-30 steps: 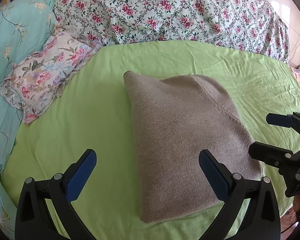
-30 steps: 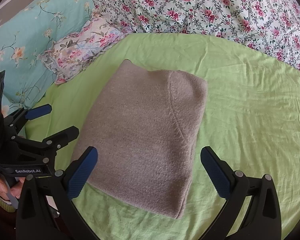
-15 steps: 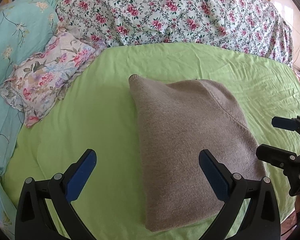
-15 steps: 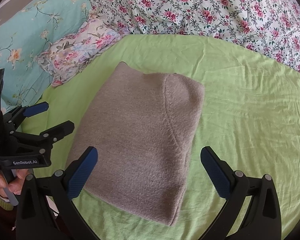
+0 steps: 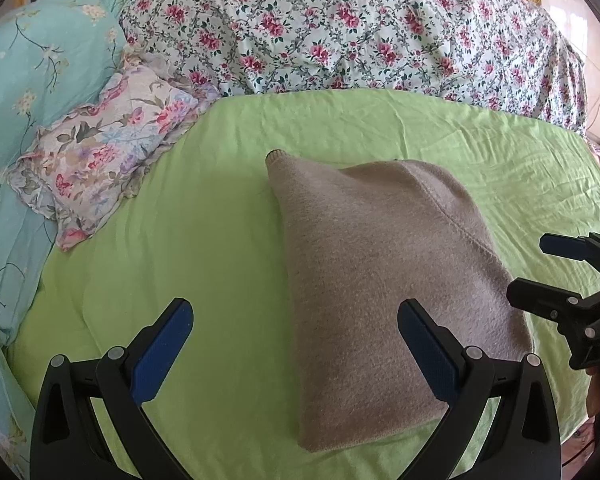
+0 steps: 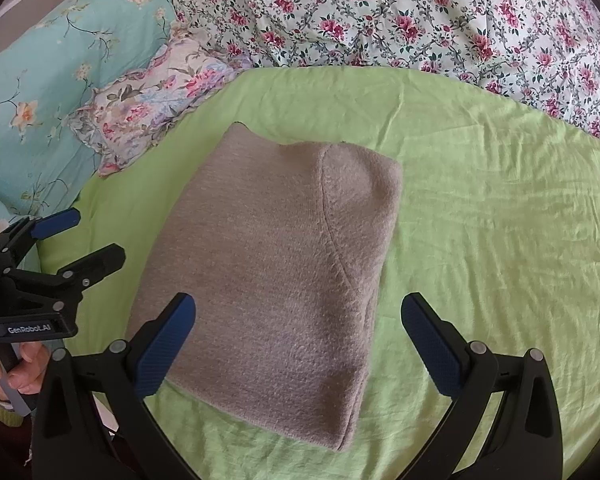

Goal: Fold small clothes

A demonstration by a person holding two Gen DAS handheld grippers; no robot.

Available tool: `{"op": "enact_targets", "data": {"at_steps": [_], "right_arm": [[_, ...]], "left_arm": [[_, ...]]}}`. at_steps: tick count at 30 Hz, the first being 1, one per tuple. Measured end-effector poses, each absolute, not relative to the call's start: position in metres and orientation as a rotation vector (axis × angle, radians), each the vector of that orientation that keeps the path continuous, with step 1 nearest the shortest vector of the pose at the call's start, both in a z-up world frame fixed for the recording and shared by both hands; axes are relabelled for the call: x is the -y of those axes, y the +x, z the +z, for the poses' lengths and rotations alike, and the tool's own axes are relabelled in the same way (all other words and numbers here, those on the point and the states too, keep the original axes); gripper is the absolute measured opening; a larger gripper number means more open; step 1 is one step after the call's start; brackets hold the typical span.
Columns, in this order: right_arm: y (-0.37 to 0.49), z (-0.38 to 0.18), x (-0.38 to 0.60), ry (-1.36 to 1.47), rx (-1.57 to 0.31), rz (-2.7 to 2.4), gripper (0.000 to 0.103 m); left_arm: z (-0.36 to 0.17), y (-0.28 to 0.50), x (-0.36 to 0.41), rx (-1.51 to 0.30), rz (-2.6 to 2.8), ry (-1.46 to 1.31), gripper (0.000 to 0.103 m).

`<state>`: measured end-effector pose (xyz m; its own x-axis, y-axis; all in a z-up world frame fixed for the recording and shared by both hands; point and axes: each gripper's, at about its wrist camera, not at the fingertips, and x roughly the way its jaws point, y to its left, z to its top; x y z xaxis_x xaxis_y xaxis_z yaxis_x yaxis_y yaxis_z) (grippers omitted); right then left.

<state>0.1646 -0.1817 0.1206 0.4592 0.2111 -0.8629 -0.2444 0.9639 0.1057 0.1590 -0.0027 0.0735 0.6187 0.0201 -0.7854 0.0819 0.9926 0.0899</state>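
A grey-brown knit garment (image 5: 384, 280) lies folded into a compact rectangle on the green sheet (image 5: 204, 248); it also shows in the right wrist view (image 6: 276, 264). My left gripper (image 5: 296, 344) is open and empty, hovering above the garment's near left edge; it shows in the right wrist view (image 6: 72, 236) at the left. My right gripper (image 6: 300, 340) is open and empty above the garment's near edge; it shows in the left wrist view (image 5: 548, 268) at the right. Neither gripper touches the cloth.
A rose-print quilt (image 5: 340, 28) lies bunched along the far side. A small floral pillow (image 5: 96, 156) and a turquoise flowered duvet (image 5: 28, 64) lie at the left. The bed's edge runs along the near side by the grippers.
Both grippers have drawn back and up a little from the folded garment, which now sits lower in the views. The garment itself has not moved.
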Motion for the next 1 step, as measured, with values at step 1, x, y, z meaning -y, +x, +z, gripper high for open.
{"op": "enact_targets", "data": {"at_steps": [1], "right_arm": [[0.1646, 0.1208, 0.1821, -0.032, -1.054, 0.283, 0.102]], "left_arm": [[0.0737, 0.1586, 0.0019, -0.904, -0.033, 0.120, 0.102]]}}
